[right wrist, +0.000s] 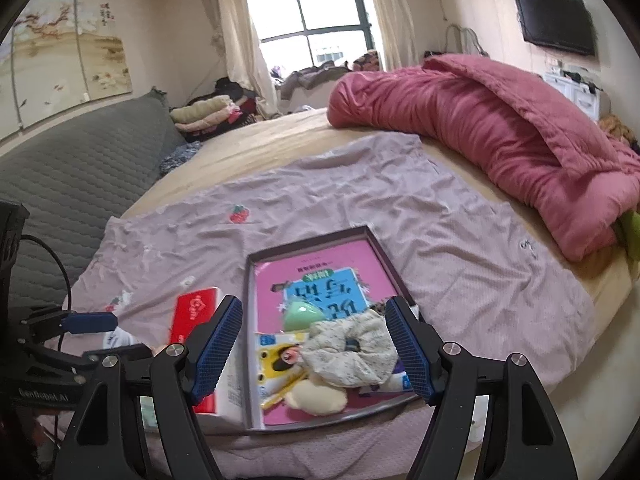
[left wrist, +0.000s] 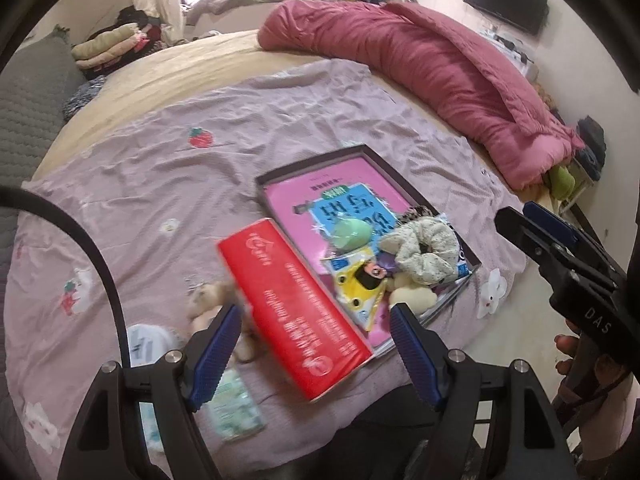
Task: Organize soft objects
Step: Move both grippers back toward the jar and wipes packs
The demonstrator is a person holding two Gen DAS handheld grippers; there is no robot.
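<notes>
Soft objects: A pale floral scrunchie (left wrist: 424, 250), a cream plush piece (left wrist: 412, 298) and a green egg-shaped sponge (left wrist: 352, 232) are seen gathered inside a shallow dark-rimmed box lid (left wrist: 316, 160), at the corner nearest the cameras. A yellow packet (left wrist: 358, 286) lies among them.

Lid contents: A pink booklet (left wrist: 304, 196) lines the lid floor, so the soft items rest on it rather than on the cloth.

Items outside: A small plush bear (left wrist: 208, 304) lies at 9 o'clock of the red box (left wrist: 296, 312), and a pale green pack (left wrist: 236, 412) at 7 o'clock of it. They are judged still to be sorted.

Red box: It is set along the lid's left rim, apparently touching it; contact cannot be confirmed through the blur.

Left gripper (left wrist: 316, 344): The fingers are spread wide with nothing between them. It hangs above the red box, pointed steeply down.

Right gripper (right wrist: 316, 344): The fingers are held apart and empty, poised over the lid's near corner above the scrunchie. This is judged a neutral stance between picks.

Surface: A wrinkled mauve cloth (right wrist: 460, 248) with strawberry prints is spread over a beige bed (right wrist: 256, 144).

Room: A pink quilt (right wrist: 500, 132) is bunched at 2 o'clock, a grey quilted headboard (right wrist: 80, 168) at 10 o'clock, a window (right wrist: 308, 12) at 12 o'clock, and a wall television (right wrist: 556, 24) at 1 o'clock.
</notes>
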